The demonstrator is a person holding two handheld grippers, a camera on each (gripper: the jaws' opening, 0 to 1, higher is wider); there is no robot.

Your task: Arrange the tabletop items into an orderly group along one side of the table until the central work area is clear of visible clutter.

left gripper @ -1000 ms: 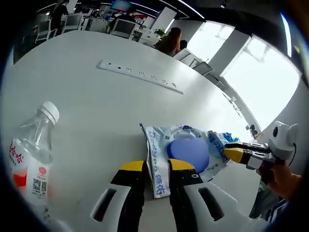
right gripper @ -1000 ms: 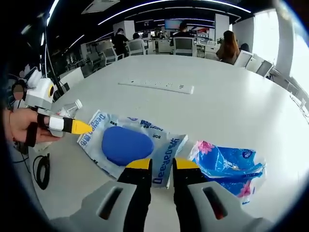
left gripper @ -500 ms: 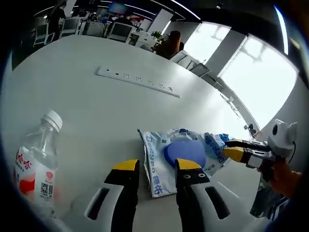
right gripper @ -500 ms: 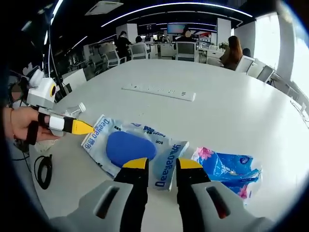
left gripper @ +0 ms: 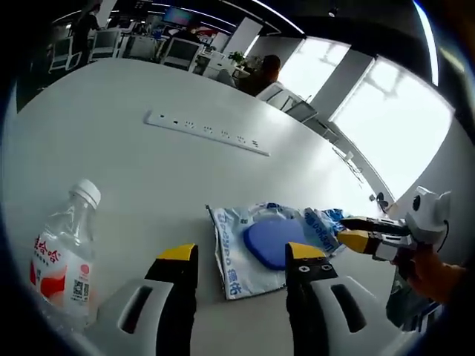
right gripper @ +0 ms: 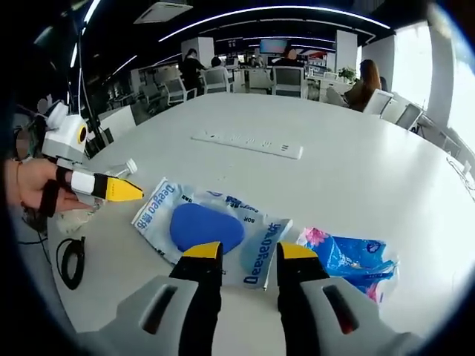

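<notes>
Two grippers, jaws spread, holding nothing: my left gripper (left gripper: 241,261) and right gripper (right gripper: 249,252) flank white pouch (right gripper: 211,230) at near table (left gripper: 111,159) edge. Risk: slick film slips from pinch, slides off edge. Water bottle (left gripper: 63,256) stands near left, could topple. Blue packet (right gripper: 349,261) near right; power strip (right gripper: 247,144) far.

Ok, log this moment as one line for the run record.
left gripper: open, over pouch edge | right gripper: open, over same pouch | blue-pad pouch: flat, ungripped | tissue pack: beside pouch | water bottle: upright
</notes>
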